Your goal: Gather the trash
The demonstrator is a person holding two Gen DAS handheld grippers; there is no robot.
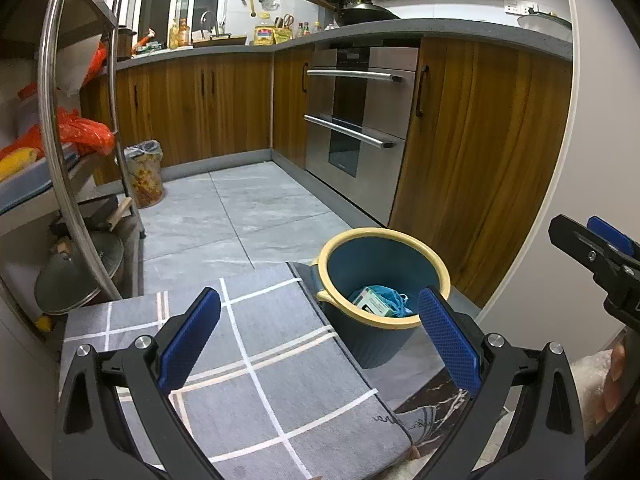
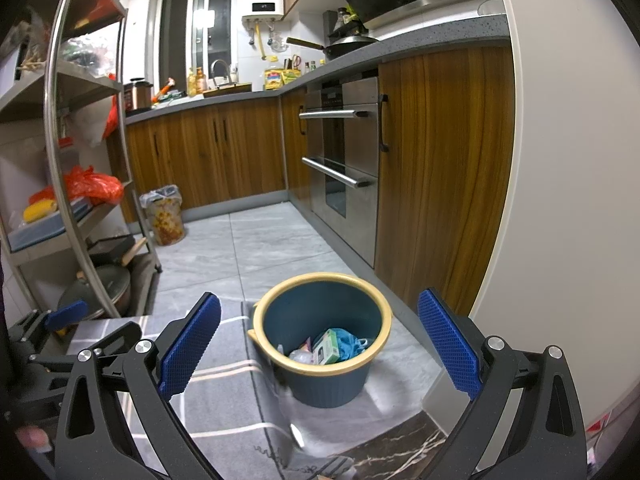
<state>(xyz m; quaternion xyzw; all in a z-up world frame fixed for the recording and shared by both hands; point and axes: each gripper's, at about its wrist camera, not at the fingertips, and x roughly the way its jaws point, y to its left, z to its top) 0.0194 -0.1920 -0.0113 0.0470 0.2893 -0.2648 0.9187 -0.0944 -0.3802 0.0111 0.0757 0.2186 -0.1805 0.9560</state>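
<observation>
1 bin (image 2: 324,376) stands upright, mouth up, holding 1 box (image 2: 325,347); both grippers (image 1: 320,336) (image 2: 320,340) gape empty.

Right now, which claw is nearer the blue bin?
Right, it seems. The right claw faces the blue bin head-on; the left claw sits off to its left, over the mat.

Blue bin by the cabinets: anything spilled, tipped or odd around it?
Nothing stands out. The blue bin stands upright at the mat's edge, with the green box and blue bag inside it.
</observation>
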